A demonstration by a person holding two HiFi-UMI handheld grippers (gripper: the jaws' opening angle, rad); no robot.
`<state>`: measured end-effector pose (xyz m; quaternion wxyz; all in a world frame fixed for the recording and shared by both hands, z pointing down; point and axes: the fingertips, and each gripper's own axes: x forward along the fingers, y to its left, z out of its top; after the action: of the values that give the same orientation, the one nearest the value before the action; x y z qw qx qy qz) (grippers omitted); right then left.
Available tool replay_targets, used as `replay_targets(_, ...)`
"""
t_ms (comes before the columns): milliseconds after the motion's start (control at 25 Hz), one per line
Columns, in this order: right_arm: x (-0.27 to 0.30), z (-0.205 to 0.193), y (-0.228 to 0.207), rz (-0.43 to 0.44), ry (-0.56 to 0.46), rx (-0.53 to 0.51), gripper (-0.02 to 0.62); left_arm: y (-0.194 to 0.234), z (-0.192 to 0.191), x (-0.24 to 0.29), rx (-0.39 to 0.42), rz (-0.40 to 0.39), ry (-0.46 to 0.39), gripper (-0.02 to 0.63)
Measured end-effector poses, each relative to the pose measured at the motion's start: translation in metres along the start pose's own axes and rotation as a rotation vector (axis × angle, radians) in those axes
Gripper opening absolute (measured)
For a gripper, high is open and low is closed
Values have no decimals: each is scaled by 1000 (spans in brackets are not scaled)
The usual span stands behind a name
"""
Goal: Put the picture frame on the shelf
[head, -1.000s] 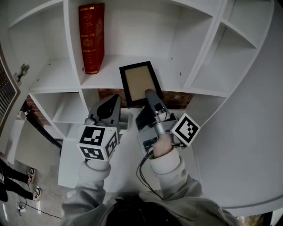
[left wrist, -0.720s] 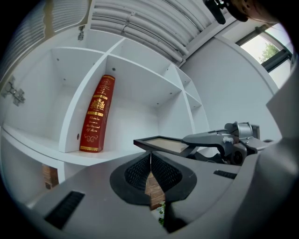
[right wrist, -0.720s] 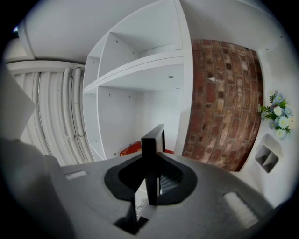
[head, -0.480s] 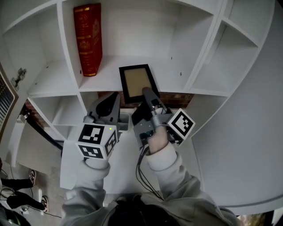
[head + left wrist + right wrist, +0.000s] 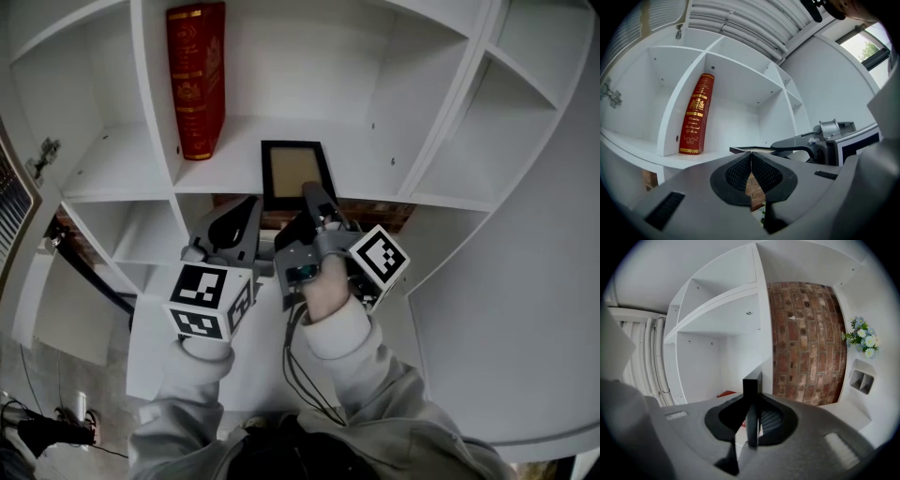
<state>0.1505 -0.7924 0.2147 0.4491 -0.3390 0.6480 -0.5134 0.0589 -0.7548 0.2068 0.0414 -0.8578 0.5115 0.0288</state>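
Head view, near to far. Nearest: two grey sleeves, each hand carrying a gripper with a marker cube. Left gripper [image 5: 242,217]: jaws pressed together, nothing between them, held level just short of the shelf board's front edge, idle. Right gripper [image 5: 314,195]: jaws nipped onto the near short edge of the picture frame [image 5: 293,169], kept slightly apart only by the thickness of the moulding. Picture frame: black moulding, tan centre, lying close to flat over the middle board of the shelf [image 5: 394,173], most of it past the front edge; whether its far end touches the board cannot be told. Handling, as judged: light, stiff and thin; smooth moulding likely to slip under a weak pinch; centre pane probably fragile. Best hold: on the moulding at mid-edge, as at present, never on the pane. Beyond, in the same compartment: red book [image 5: 195,80], upright against the left divider, well apart from the frame. Farthest: brick wall [image 5: 380,208], showing behind the open compartment below.
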Motion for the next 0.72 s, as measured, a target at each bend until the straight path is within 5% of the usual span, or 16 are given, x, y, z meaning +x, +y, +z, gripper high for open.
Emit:
replay_targets(560,-4,-5,4,-56,-6,-5,57,2,1,-5,10,-1,-1,5)
replay_targets(720,-2,-5,4,-42,0,-1,131,-1,1,-8,10,-4,-2,6)
